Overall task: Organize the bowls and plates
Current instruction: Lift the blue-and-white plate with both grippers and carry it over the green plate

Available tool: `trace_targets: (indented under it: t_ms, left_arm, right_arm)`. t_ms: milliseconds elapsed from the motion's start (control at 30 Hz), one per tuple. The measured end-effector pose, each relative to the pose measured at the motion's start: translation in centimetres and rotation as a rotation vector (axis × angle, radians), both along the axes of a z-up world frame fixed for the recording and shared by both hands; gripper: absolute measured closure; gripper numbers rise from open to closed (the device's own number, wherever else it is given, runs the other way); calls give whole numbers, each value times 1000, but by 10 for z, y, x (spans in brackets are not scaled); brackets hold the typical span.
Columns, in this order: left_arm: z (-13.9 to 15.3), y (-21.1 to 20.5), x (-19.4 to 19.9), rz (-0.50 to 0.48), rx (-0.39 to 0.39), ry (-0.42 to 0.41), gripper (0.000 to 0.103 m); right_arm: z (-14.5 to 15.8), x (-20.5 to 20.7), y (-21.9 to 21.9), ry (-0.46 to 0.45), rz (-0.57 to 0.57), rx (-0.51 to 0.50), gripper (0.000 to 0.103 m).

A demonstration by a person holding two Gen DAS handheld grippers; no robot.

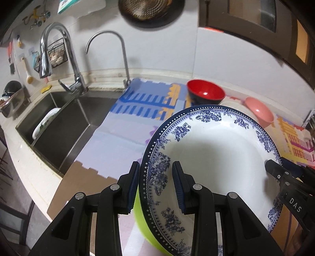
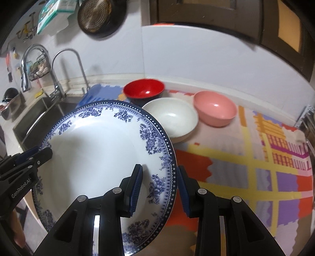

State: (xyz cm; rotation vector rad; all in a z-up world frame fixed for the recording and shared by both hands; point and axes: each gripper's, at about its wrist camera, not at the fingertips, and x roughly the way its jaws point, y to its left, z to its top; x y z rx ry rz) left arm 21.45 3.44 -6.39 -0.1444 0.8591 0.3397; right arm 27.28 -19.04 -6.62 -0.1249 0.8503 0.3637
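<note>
A white plate with a blue flower border (image 1: 216, 149) (image 2: 94, 145) hangs tilted over the counter, carried by both grippers at opposite rims. My left gripper (image 1: 155, 167) is shut on its left rim and shows in the right wrist view as well (image 2: 44, 154). My right gripper (image 2: 159, 169) is shut on the right rim, with one fingertip (image 1: 270, 165) showing in the left wrist view. A lime-green dish (image 1: 140, 214) shows just under the plate; I cannot tell whether they touch. Behind stand a red bowl (image 2: 144, 88), a white bowl (image 2: 173, 118) and a pink bowl (image 2: 215, 110).
A colourful patterned mat (image 2: 256, 167) covers the counter. To the left lies a steel sink (image 1: 65, 126) holding a white dish (image 1: 44, 123), with two faucets (image 1: 59, 55) behind it. A dark pan (image 1: 151, 11) hangs on the wall, and dark cabinets (image 2: 256, 19) are at upper right.
</note>
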Motion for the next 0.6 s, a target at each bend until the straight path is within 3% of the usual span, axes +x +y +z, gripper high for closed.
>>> trace_targets:
  t_ms: [600]
  left_arm:
    - [-54,19,8,17,-28,117,69]
  right_arm:
    - [-49,8,28,117,31,-48,66]
